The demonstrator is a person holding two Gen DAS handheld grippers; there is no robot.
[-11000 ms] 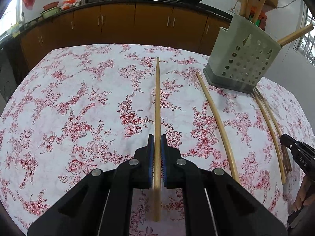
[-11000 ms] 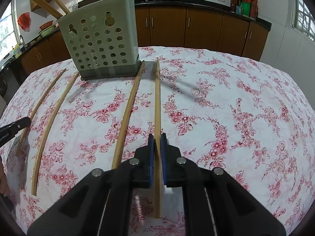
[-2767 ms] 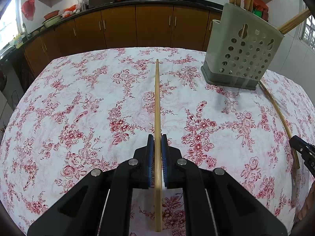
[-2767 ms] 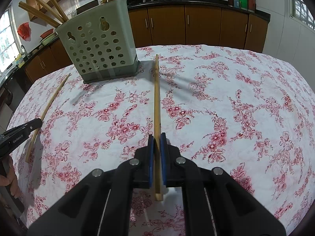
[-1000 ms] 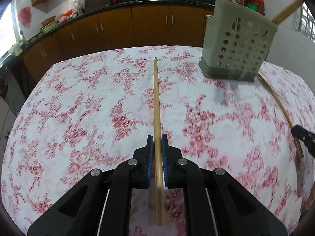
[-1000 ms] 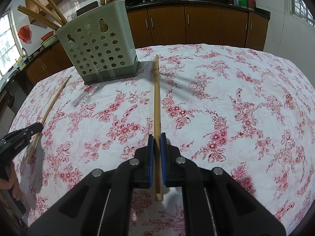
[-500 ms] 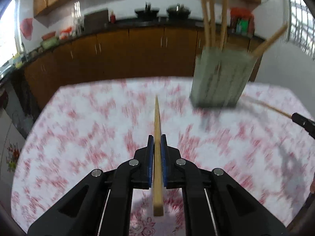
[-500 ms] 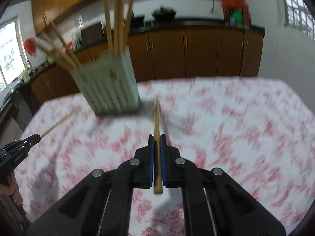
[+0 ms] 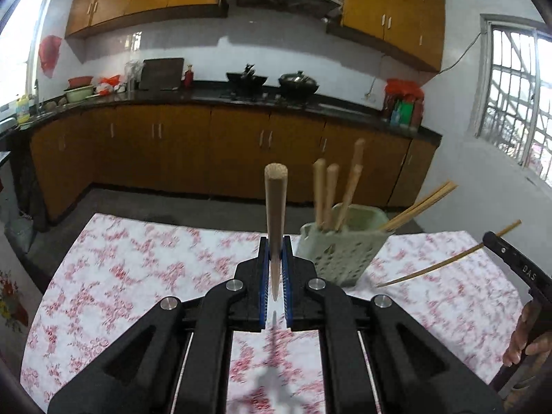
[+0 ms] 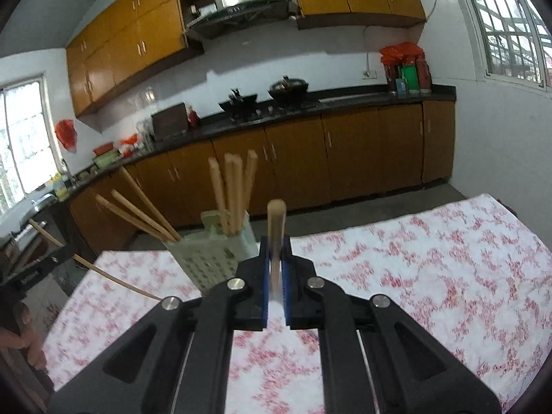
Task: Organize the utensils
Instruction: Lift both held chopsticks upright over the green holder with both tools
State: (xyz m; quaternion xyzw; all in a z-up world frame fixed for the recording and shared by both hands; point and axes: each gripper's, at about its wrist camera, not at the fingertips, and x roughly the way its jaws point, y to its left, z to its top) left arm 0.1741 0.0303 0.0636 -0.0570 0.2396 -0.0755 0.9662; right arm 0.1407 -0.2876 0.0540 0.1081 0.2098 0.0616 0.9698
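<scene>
My left gripper (image 9: 275, 272) is shut on a wooden chopstick (image 9: 275, 214) and holds it in the air, thick end pointing forward and up. My right gripper (image 10: 275, 269) is shut on another wooden chopstick (image 10: 276, 238), held the same way. The pale green perforated utensil holder (image 9: 339, 245) stands on the floral table just right of the left gripper; in the right wrist view the holder (image 10: 210, 258) is just left of my right gripper. It holds several chopsticks. The right gripper shows at the right edge of the left wrist view (image 9: 510, 262) with its chopstick (image 9: 445, 262).
The table has a white cloth with red flowers (image 9: 138, 276). Behind it are brown kitchen cabinets (image 9: 207, 151) and a dark counter with woks (image 9: 296, 82). The left gripper and its chopstick (image 10: 110, 276) show at the left in the right wrist view.
Both grippers have lifted their chopsticks off the table and tilted them upward. The view has swung from the tabletop to the kitchen wall. The holder now sits lower and nearer.
</scene>
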